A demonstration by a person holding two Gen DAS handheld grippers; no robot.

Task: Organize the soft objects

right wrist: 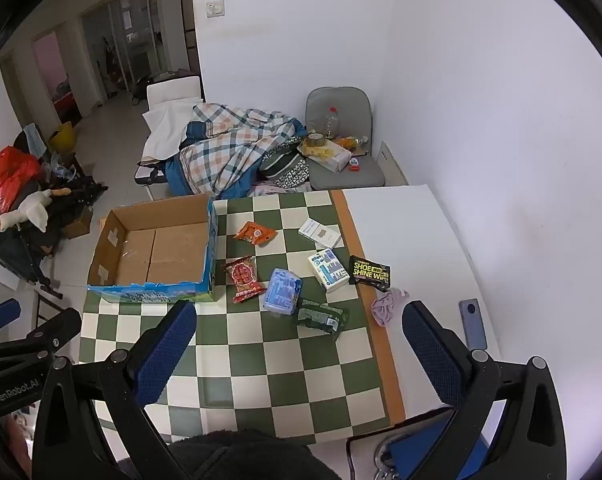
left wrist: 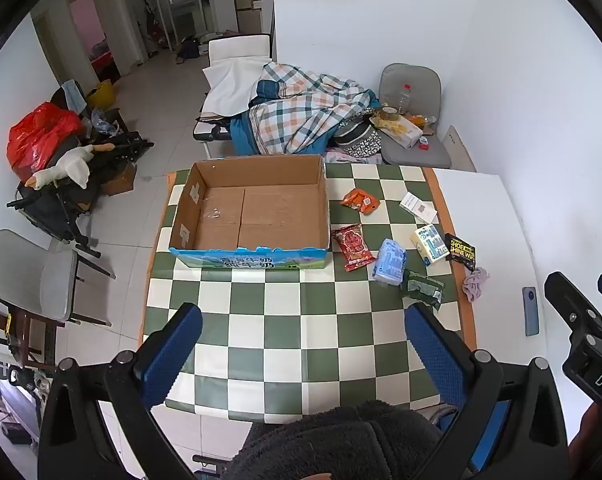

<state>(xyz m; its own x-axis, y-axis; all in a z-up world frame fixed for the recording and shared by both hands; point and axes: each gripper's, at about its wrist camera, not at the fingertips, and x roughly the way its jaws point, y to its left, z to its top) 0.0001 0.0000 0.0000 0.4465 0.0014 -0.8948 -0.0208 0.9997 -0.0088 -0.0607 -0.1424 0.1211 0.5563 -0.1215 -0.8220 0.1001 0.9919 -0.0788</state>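
Both grippers hover above the near edge of the counter point(left wrist: 301, 340), which wears a green-and-white checkered cloth. The left gripper point(left wrist: 303, 344) has its blue-padded fingers point(left wrist: 173, 350) spread wide apart with nothing between them; the right gripper point(right wrist: 299, 340) likewise shows its fingers point(right wrist: 431, 346) wide apart and holding nothing.

In the left wrist view, an open cardboard box point(left wrist: 249, 208) sits at the centre of the frame, its inside bare (only brown flaps and a bit of tape show). To the right of it the soft packets lie scattered on the cloth: an orange snack packet point(left wrist: 359, 201) toward the upper right, a red snack packet point(left wrist: 353, 246) just beside the box's right wall, a light blue tissue pack point(left wrist: 390, 262) next to that, and a dark green packet point(left wrist: 423, 288) below it, near the right finger of the left gripper. Further right are a white-and-blue carton point(left wrist: 430, 245), a white flat box point(left wrist: 418, 207), a black "Shoe Shine Wipes" packet point(left wrist: 461, 250) and a crumpled pink cloth point(left wrist: 475, 284) at the cloth's orange border. A phone point(left wrist: 530, 311) lies on the bare white surface at the far right.

In the right wrist view the pink cloth point(right wrist: 387, 305) lies just left of the right finger.
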